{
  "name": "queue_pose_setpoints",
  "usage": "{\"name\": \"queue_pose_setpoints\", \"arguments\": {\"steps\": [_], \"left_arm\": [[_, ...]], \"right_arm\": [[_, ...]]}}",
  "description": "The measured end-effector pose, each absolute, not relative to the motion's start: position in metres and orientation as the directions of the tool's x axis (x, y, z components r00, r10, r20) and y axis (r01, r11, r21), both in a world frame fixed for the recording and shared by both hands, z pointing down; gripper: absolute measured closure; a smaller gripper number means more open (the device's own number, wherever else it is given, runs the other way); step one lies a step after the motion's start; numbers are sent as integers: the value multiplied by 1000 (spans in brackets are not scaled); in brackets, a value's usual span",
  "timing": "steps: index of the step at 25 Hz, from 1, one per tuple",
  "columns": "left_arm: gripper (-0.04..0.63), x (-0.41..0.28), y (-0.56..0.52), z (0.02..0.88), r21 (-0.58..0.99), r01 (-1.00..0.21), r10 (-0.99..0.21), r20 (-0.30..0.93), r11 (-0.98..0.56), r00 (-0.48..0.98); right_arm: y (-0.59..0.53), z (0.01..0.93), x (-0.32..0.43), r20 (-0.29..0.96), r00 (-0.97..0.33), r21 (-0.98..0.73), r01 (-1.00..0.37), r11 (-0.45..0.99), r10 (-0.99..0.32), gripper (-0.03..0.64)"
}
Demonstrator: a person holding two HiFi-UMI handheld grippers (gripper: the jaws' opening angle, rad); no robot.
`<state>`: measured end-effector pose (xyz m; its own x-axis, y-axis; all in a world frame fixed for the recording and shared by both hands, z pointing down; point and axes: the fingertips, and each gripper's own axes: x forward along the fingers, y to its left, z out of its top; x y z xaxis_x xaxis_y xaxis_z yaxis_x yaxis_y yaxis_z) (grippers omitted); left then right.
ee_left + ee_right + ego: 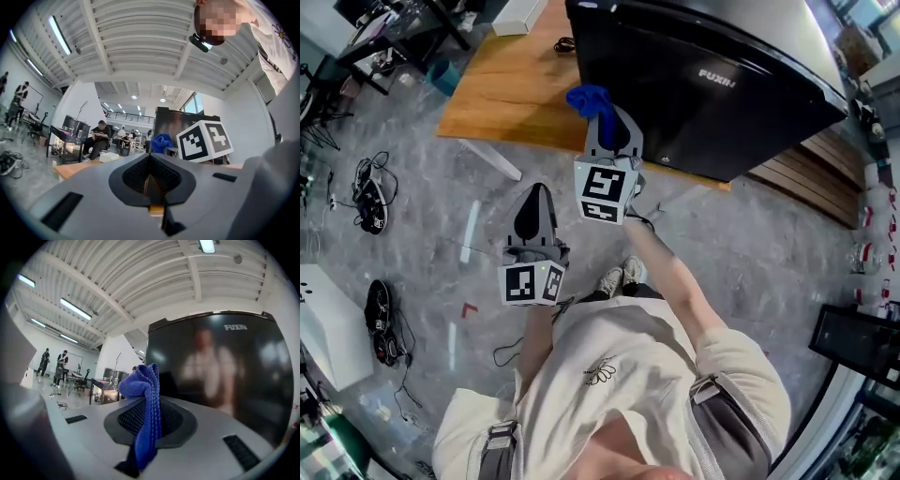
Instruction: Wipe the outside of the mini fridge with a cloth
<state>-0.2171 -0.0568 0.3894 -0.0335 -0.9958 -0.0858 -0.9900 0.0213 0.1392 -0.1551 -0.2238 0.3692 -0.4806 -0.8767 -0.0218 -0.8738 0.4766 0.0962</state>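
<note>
- Fridge (703, 84) sits on the wooden counter (502, 89), and its dark glossy front fills the right gripper view.
- Right claw (602, 111) is clamped on the blue cloth (586, 97), held just beside the fridge's near corner. Can't tell if it's touching.
- Left claw (534, 197) is pinched together on nothing, hanging lower down, apart from the fridge.
- Progress-wise, I'd guess wiping hasn't really begun, so pretty much the whole outside is left.

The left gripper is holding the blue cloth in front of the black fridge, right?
No: the right gripper holds the blue cloth in front of the black fridge. The right gripper view shows it pinched between the jaws; the left gripper is shut, empty.
</note>
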Motion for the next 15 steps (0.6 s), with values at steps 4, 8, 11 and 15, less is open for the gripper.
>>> {"name": "queue_pose_setpoints", "arguments": {"steps": [4,8,11,15], "left_arm": [[591,-247,-39,393,155,-980,-987,-79,123,-137],[591,-256,-29,398,162,-971,-981,-59,176,-187],[591,-256,-29,401,156,-972,-982,-48,175,-185],[591,-250,-31,398,160,-975,-985,-59,151,-162]], "right_arm": [[-239,383,-186,13,-492,136,-861,489,-870,555],[-248,392,-202,44,-499,164,-851,499,-866,555],[-248,397,-200,45,-489,165,-857,489,-871,555],[-242,395,-188,41,-474,181,-862,473,-879,555]]}}
